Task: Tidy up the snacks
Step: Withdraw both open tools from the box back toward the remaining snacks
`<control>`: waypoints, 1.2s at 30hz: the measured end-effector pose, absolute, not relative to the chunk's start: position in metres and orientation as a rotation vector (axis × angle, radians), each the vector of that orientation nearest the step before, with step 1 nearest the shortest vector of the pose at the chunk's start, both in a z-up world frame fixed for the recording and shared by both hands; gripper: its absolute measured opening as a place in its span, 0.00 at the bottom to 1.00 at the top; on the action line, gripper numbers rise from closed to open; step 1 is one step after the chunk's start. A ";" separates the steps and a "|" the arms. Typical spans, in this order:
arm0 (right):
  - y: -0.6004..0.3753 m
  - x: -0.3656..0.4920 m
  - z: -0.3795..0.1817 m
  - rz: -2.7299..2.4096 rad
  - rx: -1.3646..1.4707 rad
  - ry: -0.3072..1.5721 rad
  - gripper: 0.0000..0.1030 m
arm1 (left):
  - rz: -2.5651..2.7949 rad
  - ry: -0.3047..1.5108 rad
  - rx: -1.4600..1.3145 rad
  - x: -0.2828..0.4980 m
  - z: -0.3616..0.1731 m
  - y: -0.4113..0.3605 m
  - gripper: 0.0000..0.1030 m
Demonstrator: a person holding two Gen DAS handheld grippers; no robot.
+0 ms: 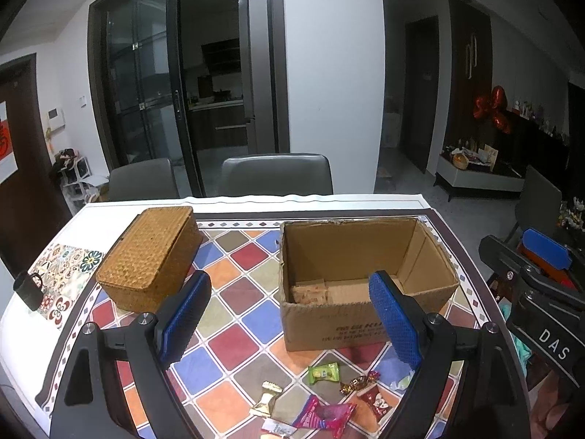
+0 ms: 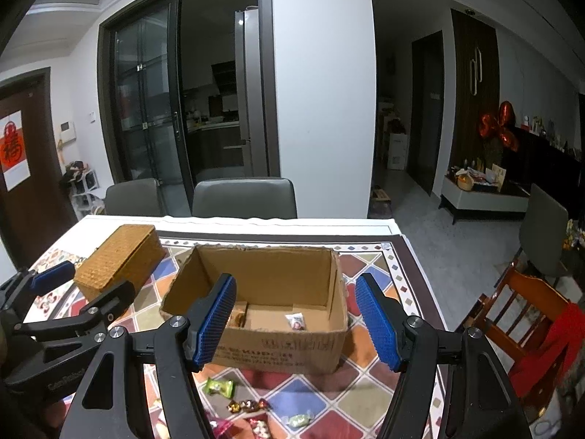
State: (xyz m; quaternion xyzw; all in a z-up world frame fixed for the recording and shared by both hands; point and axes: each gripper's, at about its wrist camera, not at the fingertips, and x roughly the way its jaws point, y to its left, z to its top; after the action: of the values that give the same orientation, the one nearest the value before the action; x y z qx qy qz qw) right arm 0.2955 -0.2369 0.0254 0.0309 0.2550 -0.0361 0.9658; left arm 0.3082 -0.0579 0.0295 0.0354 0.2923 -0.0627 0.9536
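An open cardboard box (image 1: 365,314) (image 2: 278,351) stands on the checked tablecloth, with a small white snack packet (image 2: 296,321) and tan packets (image 1: 309,291) on its floor. Loose wrapped snacks lie in front of it: a green one (image 1: 323,372) (image 2: 219,387), a brown-gold candy (image 1: 358,383) (image 2: 248,405), a pink packet (image 1: 325,415) and a gold one (image 1: 268,397). My left gripper (image 1: 289,323) is open above the cloth, nothing between its blue pads. My right gripper (image 2: 297,323) is open too, hanging over the box's near wall, empty.
A woven lidded basket (image 1: 150,258) (image 2: 119,258) sits at the left of the box. A black cup (image 1: 29,290) stands near the table's left edge. Grey chairs (image 1: 276,173) line the far side; a wooden chair (image 2: 526,314) is at the right.
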 end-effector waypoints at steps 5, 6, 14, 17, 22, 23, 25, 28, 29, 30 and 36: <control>-0.234 0.286 0.023 -0.074 0.053 0.516 0.67 | -0.130 0.598 0.072 0.297 0.025 -0.053 0.86; -0.233 0.283 0.022 -0.074 0.054 0.516 0.67 | -0.130 0.598 0.073 0.294 0.024 -0.053 0.86; -0.230 0.259 0.013 -0.084 0.063 0.526 0.67 | -0.136 0.605 0.090 0.273 0.015 -0.043 0.86; -0.229 0.253 0.010 -0.087 0.066 0.534 0.67 | -0.142 0.609 0.100 0.266 0.010 -0.041 0.86; -0.226 0.242 0.003 -0.092 0.062 0.545 0.67 | -0.146 0.612 0.100 0.255 0.003 -0.037 0.86; -0.225 0.239 0.001 -0.093 0.059 0.546 0.67 | -0.145 0.611 0.101 0.252 0.001 -0.036 0.86; -0.223 0.234 -0.001 -0.098 0.054 0.544 0.67 | -0.150 0.614 0.102 0.247 -0.002 -0.034 0.86; -0.218 0.228 -0.005 -0.098 0.048 0.547 0.67 | -0.150 0.616 0.109 0.241 -0.005 -0.031 0.87; -0.217 0.226 -0.007 -0.098 0.042 0.548 0.67 | -0.151 0.618 0.111 0.239 -0.007 -0.029 0.87; -0.215 0.223 -0.008 -0.100 0.035 0.549 0.67 | -0.151 0.619 0.111 0.237 -0.008 -0.028 0.87; -0.209 0.213 -0.019 -0.111 0.040 0.561 0.67 | -0.136 0.607 0.122 0.223 -0.015 -0.018 0.90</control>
State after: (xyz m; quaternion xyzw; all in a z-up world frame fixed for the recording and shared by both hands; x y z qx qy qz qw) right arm 0.2131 -0.2088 -0.0188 0.0200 0.2768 -0.0545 0.9592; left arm 0.2232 -0.0178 -0.0150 0.0601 0.2985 -0.0667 0.9502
